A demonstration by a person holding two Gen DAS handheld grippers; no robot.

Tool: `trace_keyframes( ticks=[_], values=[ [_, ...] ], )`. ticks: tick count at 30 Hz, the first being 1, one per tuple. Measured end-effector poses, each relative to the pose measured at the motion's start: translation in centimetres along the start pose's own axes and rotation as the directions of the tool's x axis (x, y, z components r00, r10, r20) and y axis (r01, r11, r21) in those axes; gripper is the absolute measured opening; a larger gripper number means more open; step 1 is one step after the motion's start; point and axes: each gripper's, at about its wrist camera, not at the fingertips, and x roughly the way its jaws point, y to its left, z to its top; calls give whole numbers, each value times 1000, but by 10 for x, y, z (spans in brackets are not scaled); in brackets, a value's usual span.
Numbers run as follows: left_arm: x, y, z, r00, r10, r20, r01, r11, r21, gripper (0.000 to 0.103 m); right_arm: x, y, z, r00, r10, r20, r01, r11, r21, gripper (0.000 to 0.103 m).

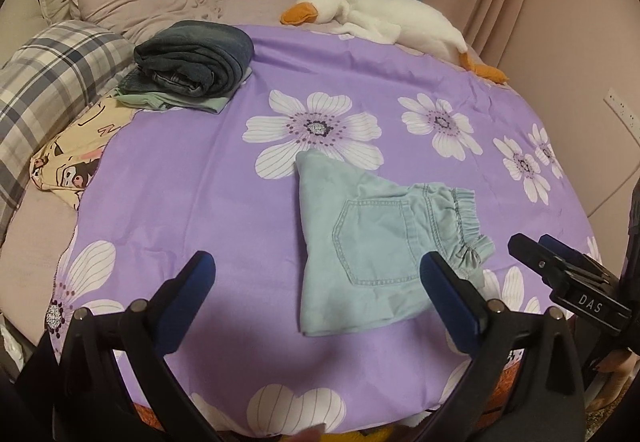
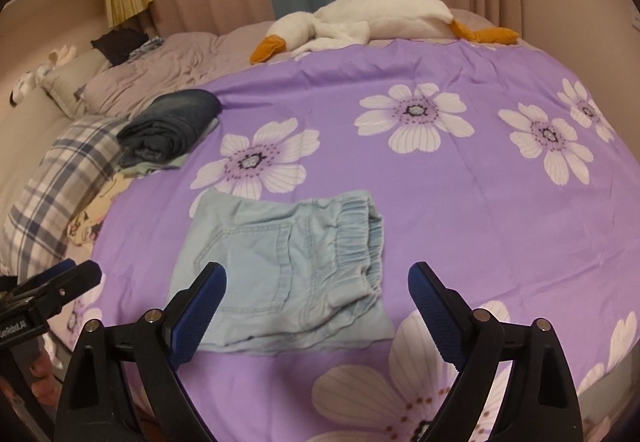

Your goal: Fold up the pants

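Now both grippers hang above the bed w/ nothing between their pads. Left gripper (image 1: 316,274) jaws spread wide; right gripper (image 2: 318,284) jaws spread wide too. Folded pale-blue denim shorts w/ elastic waistband (image 1: 368,246) lie flat on the purple flower-print sheet (image 1: 180,202), near its front edge. Dark-blue folded jeans stack (image 1: 196,62) sits at the sheet's far left corner.

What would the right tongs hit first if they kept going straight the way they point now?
Most likely the folded light blue pants, near their elastic waistband. The open right tongs hold nothing and aim down at them on the purple floral sheet. Depth is hard to judge through the fisheye.
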Motion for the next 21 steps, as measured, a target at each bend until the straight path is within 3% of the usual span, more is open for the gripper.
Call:
trace_keyframes(
  ticks=[6,10,21],
  values=[
    [5,-6,-11,999,20,-32,-20,1000,2,102,1,7,-8,1000,1,-23,-1,1000,4,92],
    [10,-12,-16,998,-7,-63,8,1000,15,102,1,8,-13,999,-35,-27,35,999,-11,92],
    [8,-15,-16,999,7,-45,-6,1000,21,102,-2,1,-15,999,-47,-25,48,999,9,92]
  ],
)
